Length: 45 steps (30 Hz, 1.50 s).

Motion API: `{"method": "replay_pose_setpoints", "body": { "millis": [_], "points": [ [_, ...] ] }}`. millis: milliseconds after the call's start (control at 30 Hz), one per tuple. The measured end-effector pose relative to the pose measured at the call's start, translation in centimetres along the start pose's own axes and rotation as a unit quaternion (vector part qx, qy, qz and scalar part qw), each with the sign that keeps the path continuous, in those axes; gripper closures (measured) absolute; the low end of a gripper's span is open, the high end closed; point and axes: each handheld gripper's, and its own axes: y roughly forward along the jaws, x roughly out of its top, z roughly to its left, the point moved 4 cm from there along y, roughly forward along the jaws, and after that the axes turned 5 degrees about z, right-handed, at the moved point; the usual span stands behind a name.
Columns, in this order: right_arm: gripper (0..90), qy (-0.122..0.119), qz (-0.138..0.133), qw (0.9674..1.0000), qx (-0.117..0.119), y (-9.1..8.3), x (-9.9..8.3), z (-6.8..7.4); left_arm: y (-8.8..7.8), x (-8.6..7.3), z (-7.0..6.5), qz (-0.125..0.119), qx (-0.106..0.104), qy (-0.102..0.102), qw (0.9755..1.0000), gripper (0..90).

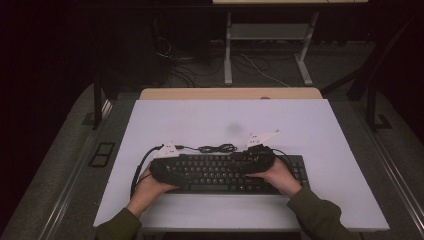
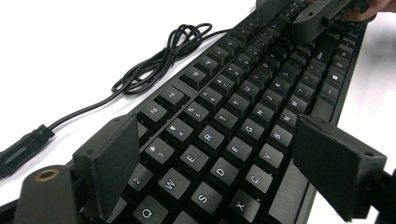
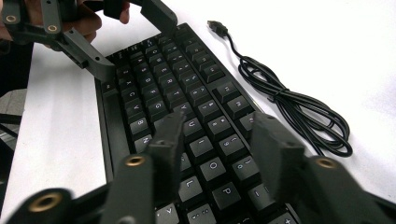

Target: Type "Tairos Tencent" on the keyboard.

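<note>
A black keyboard (image 1: pixel 220 172) lies on the white tabletop (image 1: pixel 225 120) near the front edge. Its coiled black cable (image 1: pixel 217 148) rests just behind it, the USB plug (image 3: pixel 215 25) lying loose. My left gripper (image 1: pixel 175 172) is at the keyboard's left end. In the left gripper view (image 2: pixel 224 163) its jaws stand wide apart, one by each long edge of the keyboard (image 2: pixel 233 116), and I see no pad pressing. My right gripper (image 1: pixel 247 162) hovers over the right-hand keys (image 3: pixel 177 88), its jaws (image 3: pixel 219 135) part-way apart with nothing gripped between them.
The cable coil (image 3: pixel 299 102) lies close behind the keyboard's far edge. White tabletop stretches behind and to both sides. Beyond the table's far edge stand a metal desk frame (image 1: pixel 227 55) and loose floor cables (image 1: pixel 260 70).
</note>
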Motion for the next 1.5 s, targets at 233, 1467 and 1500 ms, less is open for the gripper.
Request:
{"method": "replay_pose_setpoints", "body": {
  "millis": [233, 1467, 1500],
  "points": [
    [80.4, -0.01, 0.012, 0.9998, 0.011, 0.1, 0.0, 0.1, 0.0, 0.0, 0.0, 0.001, 0.001, 0.003, 1.0, 14.7],
    [89.2, -0.019, 0.065, 0.9977, -0.002, 2.2, -0.9, 0.1, 0.1, 0.0, 0.0, 0.005, 0.002, 0.004, 1.0, 14.7],
    [89.3, -0.02, 0.066, 0.9976, -0.003, 2.2, -0.9, 0.2, 0.1, 0.0, 0.0, 0.004, 0.002, 0.002, 1.0, 14.7]
  ]
}}
